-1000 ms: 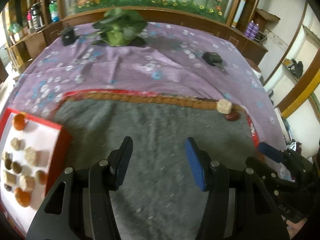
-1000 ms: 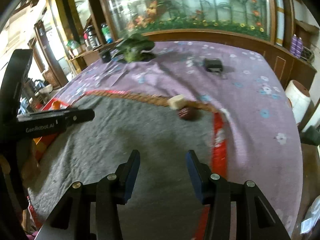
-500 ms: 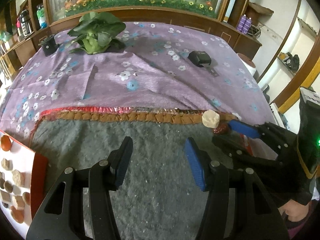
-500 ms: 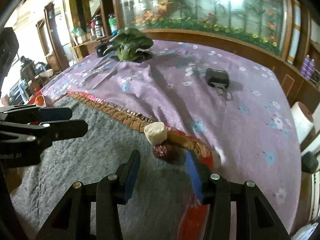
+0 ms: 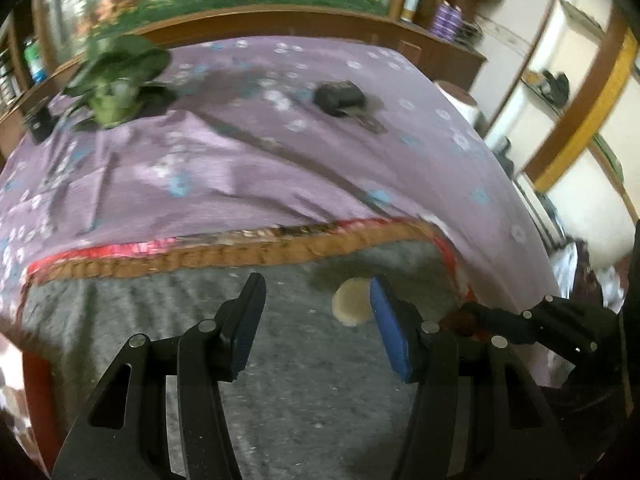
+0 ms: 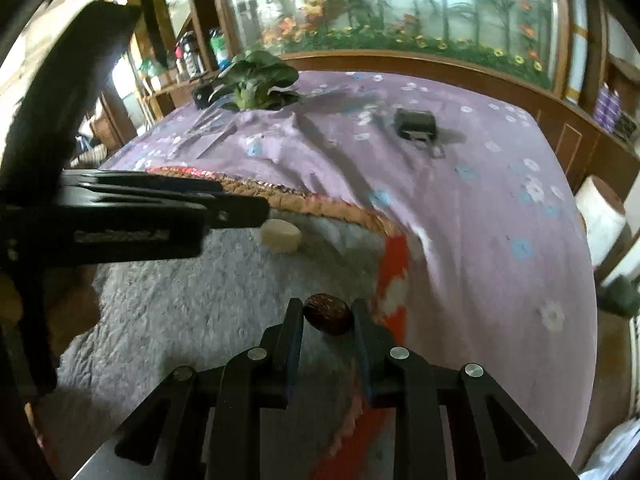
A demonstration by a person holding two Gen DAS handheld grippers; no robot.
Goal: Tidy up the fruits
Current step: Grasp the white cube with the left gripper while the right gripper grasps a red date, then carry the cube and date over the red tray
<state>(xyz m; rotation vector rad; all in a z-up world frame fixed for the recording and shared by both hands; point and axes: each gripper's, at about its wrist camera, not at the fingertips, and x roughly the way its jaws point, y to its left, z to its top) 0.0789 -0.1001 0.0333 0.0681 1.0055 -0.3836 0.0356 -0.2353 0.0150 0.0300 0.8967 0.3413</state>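
right gripper [image 6: 327, 314] low over the grey mat [image 6: 192, 312], fingers narrowed around a dark red fruit [image 6: 328, 314] (a date, by the look). both pads sit at its sides; whether they press it yet, cannot tell. fruit rests near the mat's right edge, beside the red border [image 6: 394, 264].

left gripper [image 5: 316, 320] fingers wide, holding nothing. a pale round slice [image 5: 350, 302] lies on the mat just inside its right finger, off centre.

farther out: purple flowered cloth [image 6: 460, 200], a leafy green plant [image 6: 258, 80], a small black case [image 6: 414, 122].

step in hand, as judged: picking up the last two loose pieces. next: right closes fully and lifts; left shifts right to centre the slice before closing.
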